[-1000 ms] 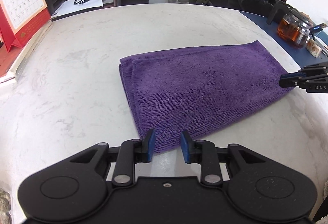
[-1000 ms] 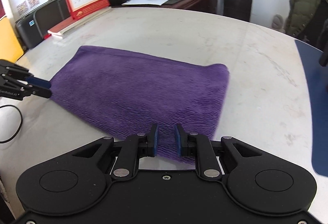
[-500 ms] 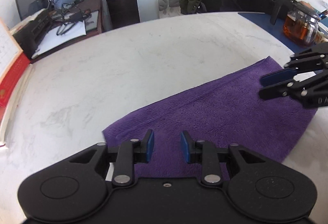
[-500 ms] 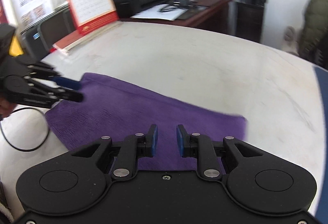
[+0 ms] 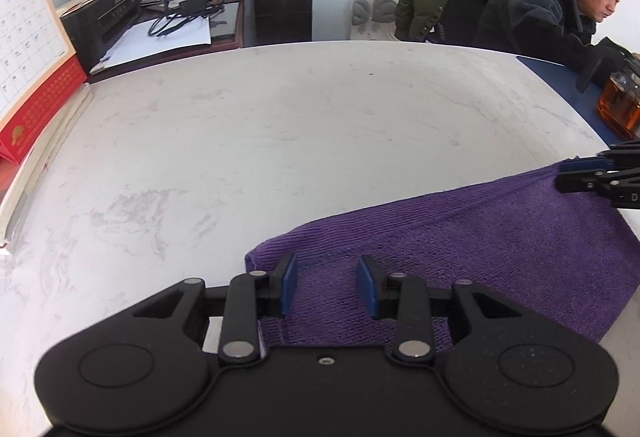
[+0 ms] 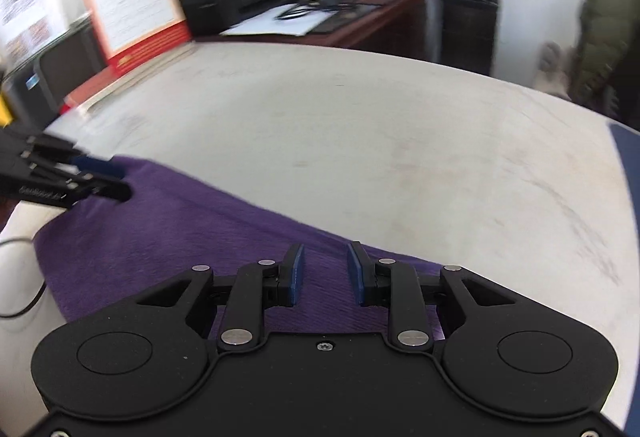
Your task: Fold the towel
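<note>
A purple towel point(image 5: 480, 245) lies flat on the white marble table point(image 5: 280, 141). It fills the lower right of the left wrist view and the lower left of the right wrist view, as the towel point(image 6: 160, 237). My left gripper point(image 5: 328, 277) hovers over the towel's far left corner. Its jaws are opening, and the cloth shows below the gap without either pad pressing on it. My right gripper point(image 6: 324, 273) stands open over the far edge, nothing pinched. Each gripper shows in the other's view: the right gripper point(image 5: 564, 175) at the towel's far right corner, the left gripper point(image 6: 120, 181) blurred at the left.
A red desk calendar point(image 5: 28, 49) on stacked books stands at the table's left edge. At the right, a glass teapot of amber tea point(image 5: 618, 109) sits on a blue mat, with a seated person point(image 5: 560, 9) behind it. A black cable point(image 6: 24, 301) loops beside the towel.
Both grippers have moved forward from the towel's near edge across it to its far edge. The jaws of each stand a little wider than before. The towel itself lies as it did.
</note>
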The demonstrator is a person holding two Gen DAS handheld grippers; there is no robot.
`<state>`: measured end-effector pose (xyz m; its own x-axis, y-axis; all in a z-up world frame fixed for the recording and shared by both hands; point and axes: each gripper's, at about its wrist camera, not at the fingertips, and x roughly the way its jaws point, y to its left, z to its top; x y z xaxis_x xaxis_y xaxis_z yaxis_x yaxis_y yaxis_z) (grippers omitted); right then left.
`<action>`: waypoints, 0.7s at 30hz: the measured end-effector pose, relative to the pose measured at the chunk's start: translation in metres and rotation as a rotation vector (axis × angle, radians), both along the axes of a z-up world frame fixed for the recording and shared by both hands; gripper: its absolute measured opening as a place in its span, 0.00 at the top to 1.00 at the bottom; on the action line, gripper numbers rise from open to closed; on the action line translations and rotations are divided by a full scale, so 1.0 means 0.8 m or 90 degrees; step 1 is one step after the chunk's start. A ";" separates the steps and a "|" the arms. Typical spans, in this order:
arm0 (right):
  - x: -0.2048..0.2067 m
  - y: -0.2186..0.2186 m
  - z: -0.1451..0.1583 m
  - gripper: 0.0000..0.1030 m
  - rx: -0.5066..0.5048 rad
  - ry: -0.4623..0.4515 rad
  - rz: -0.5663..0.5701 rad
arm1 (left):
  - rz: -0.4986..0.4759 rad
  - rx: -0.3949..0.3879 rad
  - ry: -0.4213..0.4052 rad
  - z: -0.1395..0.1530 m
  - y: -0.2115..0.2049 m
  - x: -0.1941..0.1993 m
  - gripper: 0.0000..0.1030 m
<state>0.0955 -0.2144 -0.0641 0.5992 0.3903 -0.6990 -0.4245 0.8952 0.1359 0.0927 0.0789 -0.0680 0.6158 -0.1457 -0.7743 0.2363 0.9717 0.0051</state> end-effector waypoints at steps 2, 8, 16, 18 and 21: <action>-0.005 -0.012 -0.002 0.77 -0.010 0.003 -0.026 | 0.021 0.002 0.007 0.002 -0.004 0.000 0.70; -0.034 -0.019 -0.004 0.64 -0.032 0.011 -0.056 | 0.097 -0.014 0.026 0.008 -0.003 -0.009 0.70; -0.079 -0.013 0.008 0.49 -0.078 0.043 -0.082 | 0.176 -0.093 0.014 0.047 0.018 -0.050 0.47; -0.092 -0.019 0.019 0.42 -0.041 0.056 -0.094 | 0.172 -0.108 -0.004 0.062 0.019 -0.062 0.32; -0.114 -0.031 0.041 0.22 0.049 0.074 -0.120 | 0.162 -0.121 -0.050 0.091 0.015 -0.082 0.18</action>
<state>0.0045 -0.2389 -0.0312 0.5841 0.3341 -0.7397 -0.2283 0.9422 0.2453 0.0274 0.0908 0.0048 0.7082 -0.1167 -0.6963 -0.0075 0.9850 -0.1726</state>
